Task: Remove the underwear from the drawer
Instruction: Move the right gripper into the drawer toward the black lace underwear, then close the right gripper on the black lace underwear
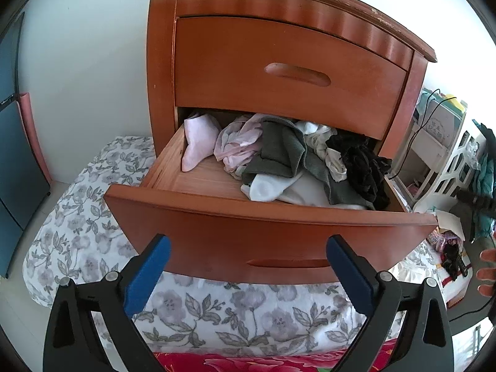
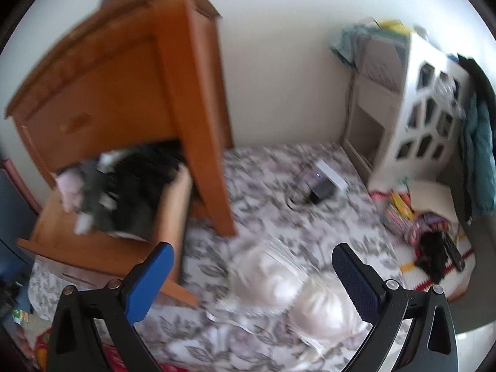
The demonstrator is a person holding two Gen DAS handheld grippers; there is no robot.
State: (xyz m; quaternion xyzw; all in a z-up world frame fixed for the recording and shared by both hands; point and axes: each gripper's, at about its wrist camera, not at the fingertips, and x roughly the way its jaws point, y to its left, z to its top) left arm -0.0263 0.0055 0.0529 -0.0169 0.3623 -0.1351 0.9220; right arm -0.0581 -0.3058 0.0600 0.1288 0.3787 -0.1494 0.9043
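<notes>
Open lower drawer heaped with crumpled underwear; seemingly a pale bra lies outside.

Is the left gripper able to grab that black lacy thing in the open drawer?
Probably yes. The left gripper is open and empty, the lower drawer is pulled out, and the black lacy garment lies on top of the pile at the right, uncovered.

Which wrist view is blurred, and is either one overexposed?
Right wrist view: motion blur smears the nightstand and white bra, while its own fingers stay sharp. Left wrist view: sharp, evenly lit, fisheye bowing the open drawer. No blown-out glare in either.
</notes>
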